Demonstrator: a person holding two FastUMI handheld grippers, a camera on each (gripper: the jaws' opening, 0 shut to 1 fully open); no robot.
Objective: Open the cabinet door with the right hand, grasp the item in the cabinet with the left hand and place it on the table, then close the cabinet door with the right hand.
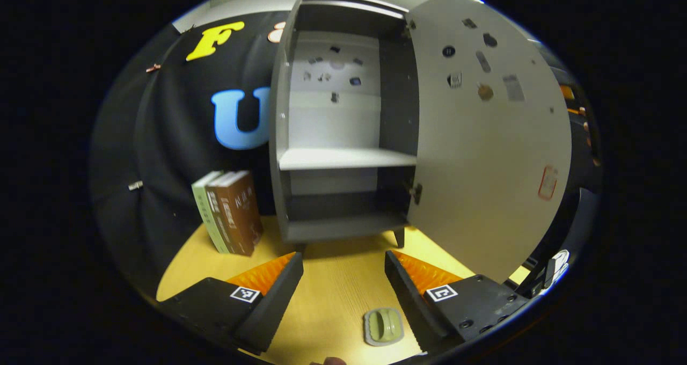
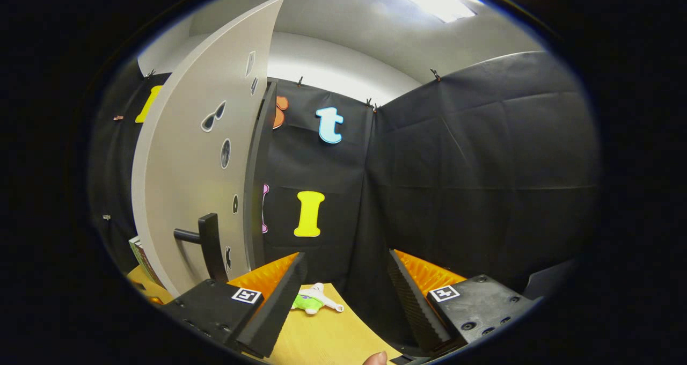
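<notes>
The grey cabinet (image 1: 281, 139) stands on the yellow table (image 1: 333, 284) with its door (image 1: 483, 139) swung wide to the right; both shelves look bare. A small grey-green item (image 1: 383, 326) lies on the table low between the fingers of my left gripper (image 1: 343, 257), close to the right-hand finger and apart from both. That gripper is open and faces the cabinet. In the right gripper view the door (image 2: 198, 166) stands at the left with its black handle (image 2: 209, 244) just left of my right gripper (image 2: 348, 256), which is open and holds nothing.
Books (image 1: 231, 212) stand upright against the booth wall left of the cabinet. A small green and white toy (image 2: 314, 299) lies on the table near the right gripper's left finger. The table's edge runs close to the booth wall there.
</notes>
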